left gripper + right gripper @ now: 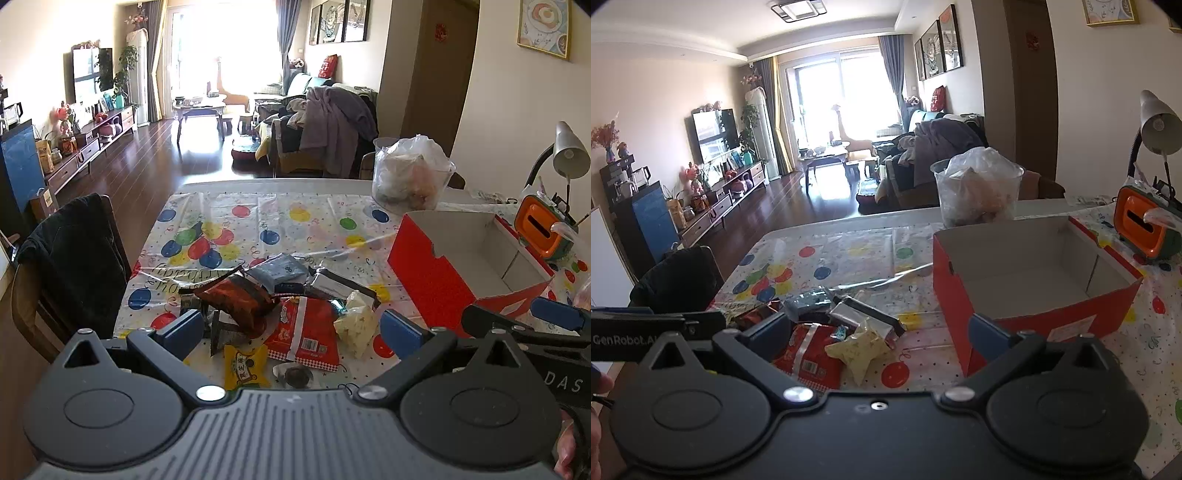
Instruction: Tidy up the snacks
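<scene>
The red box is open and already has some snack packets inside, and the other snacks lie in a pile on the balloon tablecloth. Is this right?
Not quite. The red box is open but empty: the right wrist view shows only its bare white inside. The snacks do lie piled on the balloon tablecloth.
</scene>
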